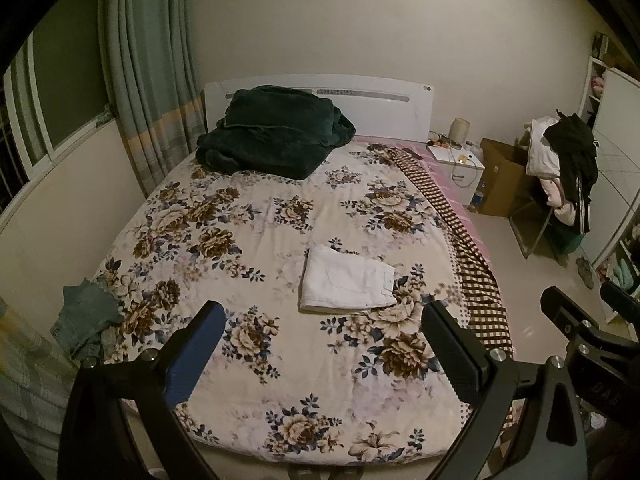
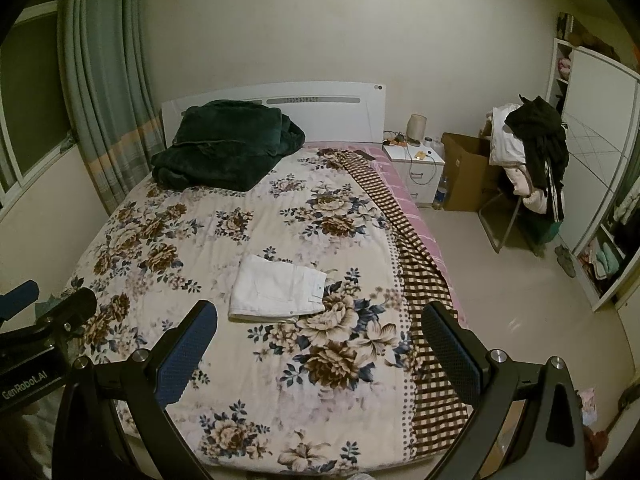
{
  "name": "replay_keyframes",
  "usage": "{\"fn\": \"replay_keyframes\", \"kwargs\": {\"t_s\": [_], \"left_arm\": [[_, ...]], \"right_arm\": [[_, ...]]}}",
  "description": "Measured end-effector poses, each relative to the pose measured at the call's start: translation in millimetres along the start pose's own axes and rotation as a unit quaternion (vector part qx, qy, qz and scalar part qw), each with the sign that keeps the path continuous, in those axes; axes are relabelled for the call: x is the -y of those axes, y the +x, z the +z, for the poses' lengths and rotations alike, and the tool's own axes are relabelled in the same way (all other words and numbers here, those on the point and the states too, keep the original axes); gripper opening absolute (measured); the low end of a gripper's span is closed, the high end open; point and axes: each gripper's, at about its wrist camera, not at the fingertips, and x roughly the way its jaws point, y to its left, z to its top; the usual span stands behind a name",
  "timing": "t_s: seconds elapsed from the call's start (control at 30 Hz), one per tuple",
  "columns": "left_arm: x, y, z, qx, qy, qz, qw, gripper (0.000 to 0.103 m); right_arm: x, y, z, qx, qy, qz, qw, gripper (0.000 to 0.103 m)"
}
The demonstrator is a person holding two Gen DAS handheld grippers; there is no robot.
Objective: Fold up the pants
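The pants [image 1: 347, 280] sit folded on the bed [image 1: 256, 384], so the job looks done. Both grippers, left [image 1: 320, 350] and right [image 2: 318, 350], hang back wide open, holding nothing.

both wrist views – bed foot, facing headboard [image 1: 320, 92], sharing bed [image 1: 280, 208]

A bed with a cream floral quilt [image 2: 200, 240] fills the room, its white headboard [image 2: 328, 116] against the wall. A dark green plush blanket [image 2: 224, 144] lies heaped at the head end. A brown-and-cream checked cloth [image 2: 420, 272] runs along the quilt's right edge. Beside the bed stand a small white nightstand [image 2: 420, 172], a brown cardboard box [image 2: 468, 176] and a chair piled with black and white clothes [image 2: 528, 152]. Grey-green curtains [image 2: 104, 92] hang at the left.
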Motion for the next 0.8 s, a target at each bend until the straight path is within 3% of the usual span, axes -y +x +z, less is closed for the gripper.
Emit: {"fn": "replay_keyframes", "kwargs": {"t_s": [0.8], "left_arm": [[-1.0,0.1,2.3,0.003,0.003,-0.001,1.0000,0.100]], "right_arm": [[-0.4,-4.8,-1.3,0.001,0.003,0.000,1.000,0.103]]}}
